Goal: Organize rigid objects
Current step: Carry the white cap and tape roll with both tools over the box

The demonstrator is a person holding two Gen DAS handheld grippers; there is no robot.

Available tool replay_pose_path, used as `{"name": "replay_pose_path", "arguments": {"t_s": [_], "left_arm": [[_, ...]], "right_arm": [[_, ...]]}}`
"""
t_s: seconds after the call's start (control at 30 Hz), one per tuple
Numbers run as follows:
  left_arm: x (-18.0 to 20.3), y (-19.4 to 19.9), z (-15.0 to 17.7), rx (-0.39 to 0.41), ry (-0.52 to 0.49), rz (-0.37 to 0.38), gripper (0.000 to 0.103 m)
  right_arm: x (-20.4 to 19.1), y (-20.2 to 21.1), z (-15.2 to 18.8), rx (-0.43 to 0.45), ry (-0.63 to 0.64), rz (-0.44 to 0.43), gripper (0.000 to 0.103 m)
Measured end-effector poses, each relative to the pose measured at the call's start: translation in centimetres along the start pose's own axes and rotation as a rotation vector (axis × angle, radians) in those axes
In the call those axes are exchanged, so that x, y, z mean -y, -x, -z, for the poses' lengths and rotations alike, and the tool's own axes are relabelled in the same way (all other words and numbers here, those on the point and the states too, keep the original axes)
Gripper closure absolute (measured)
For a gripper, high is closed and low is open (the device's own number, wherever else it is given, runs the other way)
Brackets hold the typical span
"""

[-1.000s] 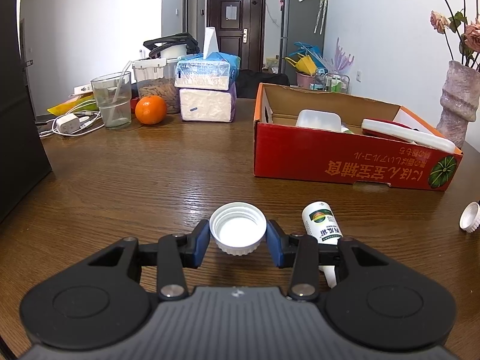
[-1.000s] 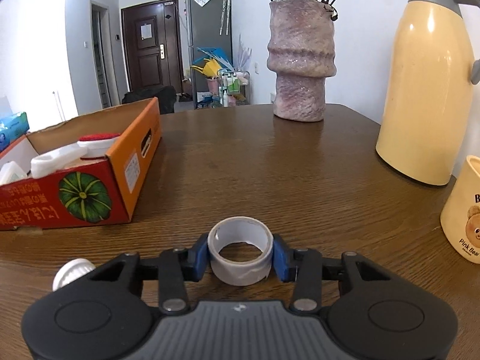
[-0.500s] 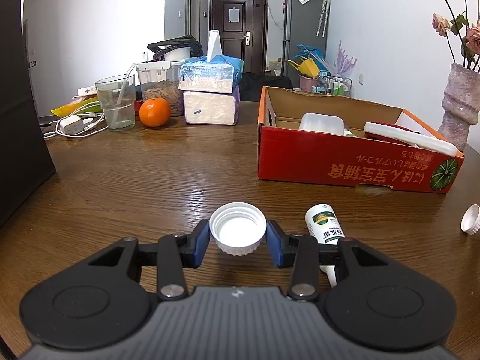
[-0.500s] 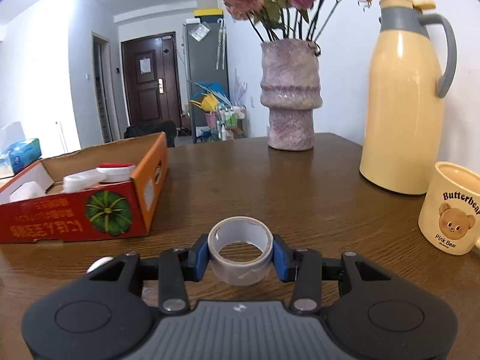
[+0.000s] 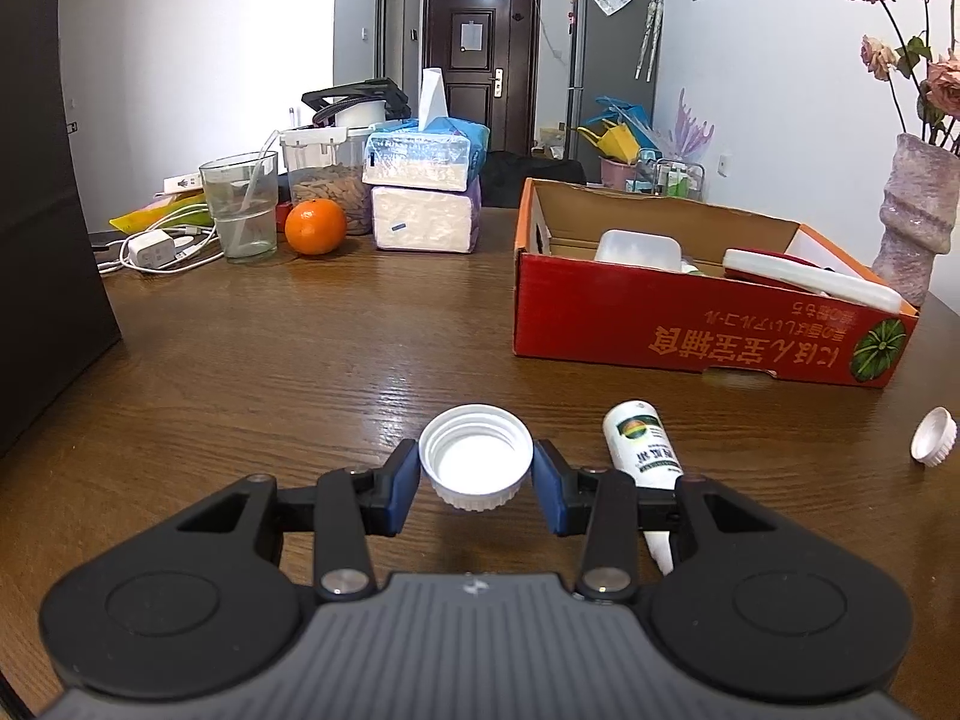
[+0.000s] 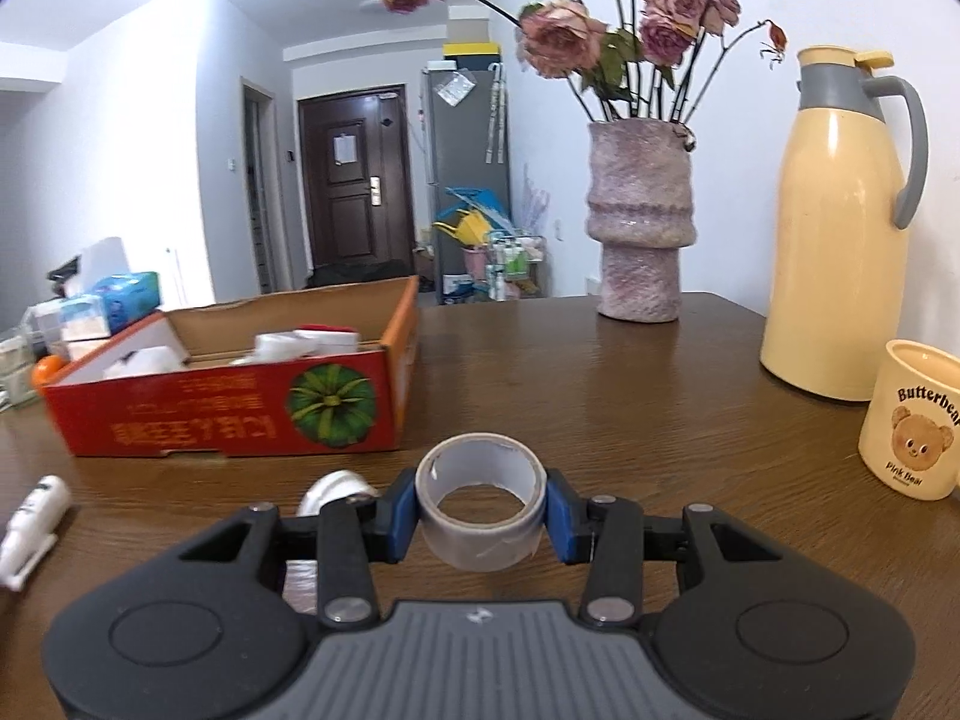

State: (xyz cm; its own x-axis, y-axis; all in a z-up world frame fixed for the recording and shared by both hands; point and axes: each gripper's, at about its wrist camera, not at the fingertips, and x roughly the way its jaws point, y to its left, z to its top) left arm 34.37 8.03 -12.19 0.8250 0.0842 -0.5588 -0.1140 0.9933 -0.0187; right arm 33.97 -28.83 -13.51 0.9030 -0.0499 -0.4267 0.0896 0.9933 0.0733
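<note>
My left gripper (image 5: 476, 476) is shut on a white screw cap (image 5: 476, 456), held open side up above the wooden table. A small white bottle with a green label (image 5: 643, 443) lies just right of it, and a second white cap (image 5: 933, 437) rests farther right. My right gripper (image 6: 480, 510) is shut on a grey roll of tape (image 6: 480, 504), held above the table. The red cardboard box (image 5: 690, 330) holds white and red items; in the right wrist view the red box (image 6: 240, 414) sits ahead to the left. A white cap (image 6: 336, 489) and the small bottle (image 6: 30, 519) lie left of the tape.
An orange (image 5: 315, 226), a glass (image 5: 240, 207), tissue packs (image 5: 423, 198) and a charger (image 5: 147, 252) crowd the far left of the table. A pink vase with dried roses (image 6: 641, 222), a yellow thermos (image 6: 840, 228) and a bear mug (image 6: 915, 420) stand at the right.
The right gripper has risen and tilted up with the tape, so the box, vase and thermos sit lower and farther off. The left gripper has barely moved, still gripping the cap.
</note>
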Motion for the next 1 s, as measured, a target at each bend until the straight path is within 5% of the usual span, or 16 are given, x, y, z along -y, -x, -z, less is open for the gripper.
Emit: {"name": "replay_pose_path", "arguments": {"t_s": [0.47, 1.0], "left_arm": [[2.9, 3.5, 0.5, 0.015, -0.054, 0.057, 0.061], [6.8, 7.6, -2.9, 0.09, -0.107, 0.113, 0.061]], "right_arm": [[-5.4, 4.0, 0.2, -0.002, 0.055, -0.142, 0.061], [-9.4, 6.7, -2.7, 0.046, 0.082, -0.22, 0.061]]}}
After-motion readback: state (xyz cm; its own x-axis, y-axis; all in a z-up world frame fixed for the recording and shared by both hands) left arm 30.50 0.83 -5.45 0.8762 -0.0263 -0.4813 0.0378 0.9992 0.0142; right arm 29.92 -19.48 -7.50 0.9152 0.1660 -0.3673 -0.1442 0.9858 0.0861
